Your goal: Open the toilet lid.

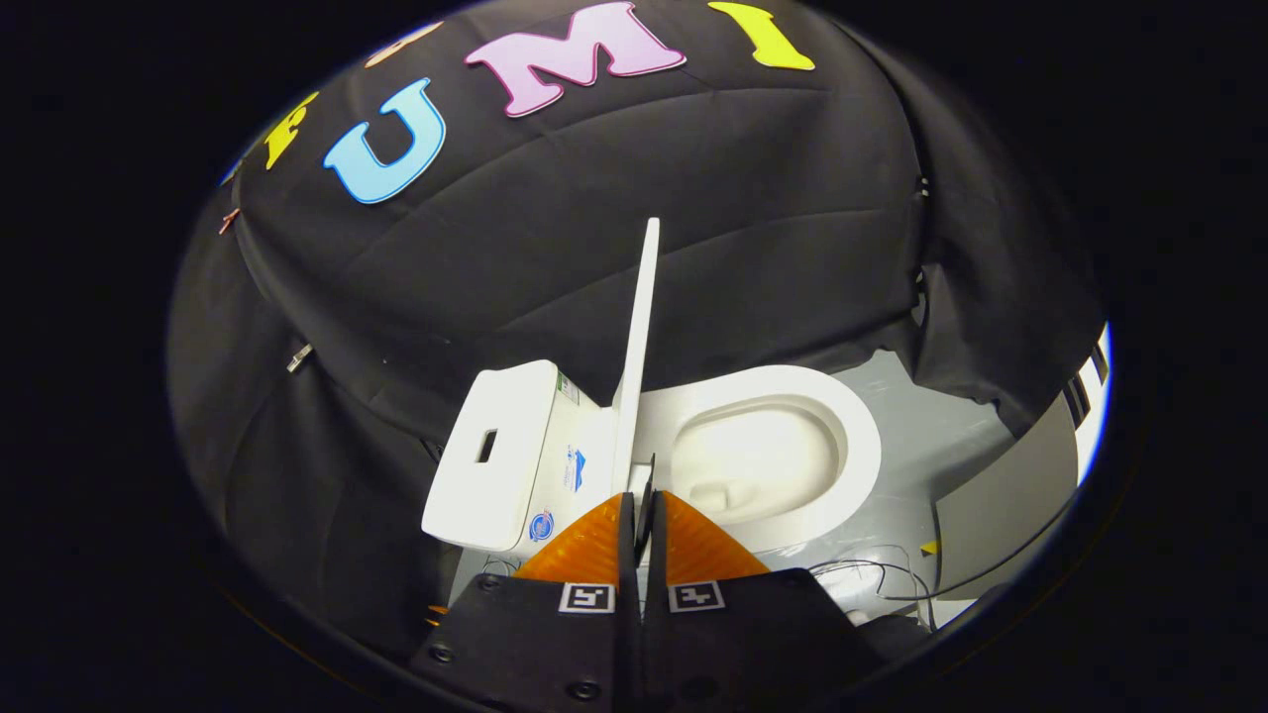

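A white toilet stands on the floor against the black cloth wall. Its lid (642, 327) stands upright and I see it edge-on, as a thin white blade between the tank (490, 465) and the open seat ring (854, 436). The bowl (758, 460) lies uncovered. My gripper (640, 500) is shut, its fingers pressed together with only a thin dark slit between them. The fingertips sit just below the lid's lower end, near the hinge. Nothing shows held between them.
Grey floor (921, 416) runs beyond the bowl. Thin cables (872, 579) lie on it beside the toilet's base. A grey panel (1001, 515) stands farther off on that side. Black cloth hangs close behind the tank and the lid.
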`<state>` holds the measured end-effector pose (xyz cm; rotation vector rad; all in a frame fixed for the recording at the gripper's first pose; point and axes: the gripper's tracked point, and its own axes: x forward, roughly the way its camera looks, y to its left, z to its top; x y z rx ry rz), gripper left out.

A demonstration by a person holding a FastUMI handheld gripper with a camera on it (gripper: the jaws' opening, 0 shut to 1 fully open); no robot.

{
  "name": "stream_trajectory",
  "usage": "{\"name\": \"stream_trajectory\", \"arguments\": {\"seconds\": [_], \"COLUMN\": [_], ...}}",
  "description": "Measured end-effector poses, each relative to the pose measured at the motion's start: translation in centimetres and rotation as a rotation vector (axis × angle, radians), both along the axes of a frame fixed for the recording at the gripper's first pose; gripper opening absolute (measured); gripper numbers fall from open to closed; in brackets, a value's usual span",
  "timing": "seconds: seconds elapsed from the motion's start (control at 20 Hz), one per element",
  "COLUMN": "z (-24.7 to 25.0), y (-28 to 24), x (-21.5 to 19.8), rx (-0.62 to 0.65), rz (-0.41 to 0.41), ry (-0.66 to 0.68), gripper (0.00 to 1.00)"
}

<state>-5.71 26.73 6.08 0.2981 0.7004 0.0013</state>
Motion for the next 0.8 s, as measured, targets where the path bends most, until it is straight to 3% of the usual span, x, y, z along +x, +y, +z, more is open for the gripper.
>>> {"name": "stream_trajectory", "arguments": {"seconds": [0.8], "z": [1.2], "y": [5.2], "x": [0.6], "rx": [-0.128], "rz": [-0.006], "ry": [0.005], "gripper": [0.05]}}
